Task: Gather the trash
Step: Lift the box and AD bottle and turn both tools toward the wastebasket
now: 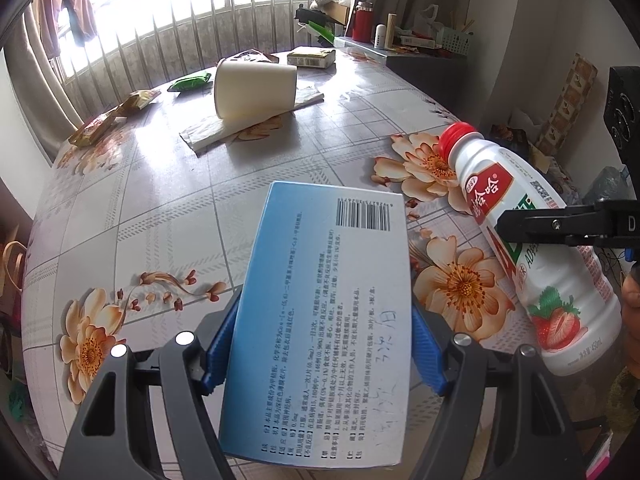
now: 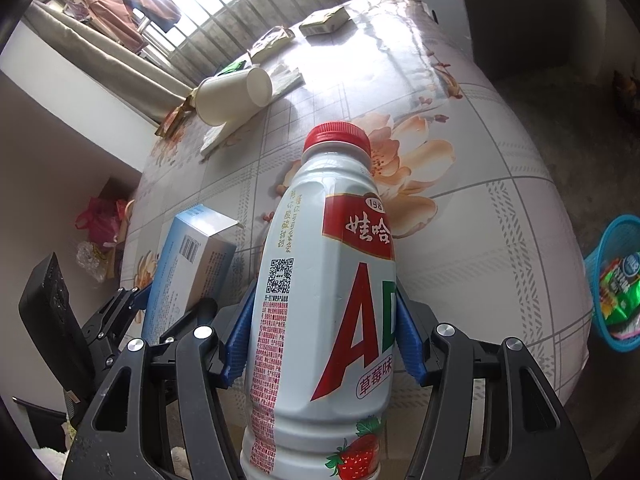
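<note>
Medicine box [image 1: 324,320], pale blue and white with a barcode and small printed text, sits clamped between the blue pads [image 1: 220,344] of the left gripper [image 1: 322,344], held up off the flowered tablecloth [image 1: 160,208]. Right gripper [image 2: 322,340] is closed the same way on a white strawberry milk drink bottle [image 2: 324,300] with a red cap [image 2: 336,136], bottle pointing forward along the fingers. From the left camera that bottle [image 1: 536,248] is off to the right, just beside the box.

Further back on the table there's a white paper cup [image 1: 254,88] tipped on its side, lying on a crumpled napkin or wrapper [image 1: 248,128], hard to say which. Around it are a green packet [image 1: 190,80], a couple of brown snack wrappers [image 1: 114,118] near the left edge, and a small yellowish carton [image 1: 312,58] at the far side.

Right camera also catches a blue plastic basket [image 2: 600,248] down off the table's right edge, already with some colourful wrappers in it.
</note>
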Tool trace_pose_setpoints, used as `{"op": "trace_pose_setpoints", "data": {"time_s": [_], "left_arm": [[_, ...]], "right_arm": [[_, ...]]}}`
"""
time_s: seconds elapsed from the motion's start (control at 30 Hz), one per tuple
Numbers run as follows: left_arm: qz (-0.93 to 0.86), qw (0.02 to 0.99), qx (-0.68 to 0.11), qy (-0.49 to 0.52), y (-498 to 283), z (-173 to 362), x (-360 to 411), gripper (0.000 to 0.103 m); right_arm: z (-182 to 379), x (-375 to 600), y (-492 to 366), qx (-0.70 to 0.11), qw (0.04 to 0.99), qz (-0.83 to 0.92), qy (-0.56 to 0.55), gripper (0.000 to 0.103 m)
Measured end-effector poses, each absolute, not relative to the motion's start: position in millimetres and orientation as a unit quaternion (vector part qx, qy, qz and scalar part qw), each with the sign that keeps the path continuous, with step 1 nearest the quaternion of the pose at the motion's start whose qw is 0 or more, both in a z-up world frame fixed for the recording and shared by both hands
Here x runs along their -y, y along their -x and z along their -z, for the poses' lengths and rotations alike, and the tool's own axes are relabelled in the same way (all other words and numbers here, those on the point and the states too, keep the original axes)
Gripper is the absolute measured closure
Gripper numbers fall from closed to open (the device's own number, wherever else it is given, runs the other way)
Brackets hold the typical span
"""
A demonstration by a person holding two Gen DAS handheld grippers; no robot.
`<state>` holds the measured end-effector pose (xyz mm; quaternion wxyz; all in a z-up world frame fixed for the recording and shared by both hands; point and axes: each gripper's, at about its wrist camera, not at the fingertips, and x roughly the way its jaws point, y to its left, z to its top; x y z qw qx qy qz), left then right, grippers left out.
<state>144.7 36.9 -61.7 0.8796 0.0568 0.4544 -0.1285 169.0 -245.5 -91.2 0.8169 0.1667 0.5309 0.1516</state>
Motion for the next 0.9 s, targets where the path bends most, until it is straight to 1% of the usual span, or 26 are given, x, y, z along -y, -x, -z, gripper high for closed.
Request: {"op": "trace_pose_setpoints", "data": {"time_s": [0.9], "left_arm": [[0.121, 0.886, -0.443, -0.056, -141.3, 55.3, -41.2, 0.031]], "right_arm": [[88.4, 246.2, -162.5, -0.524, 0.816, -0.155, -0.188, 0.046]]}}
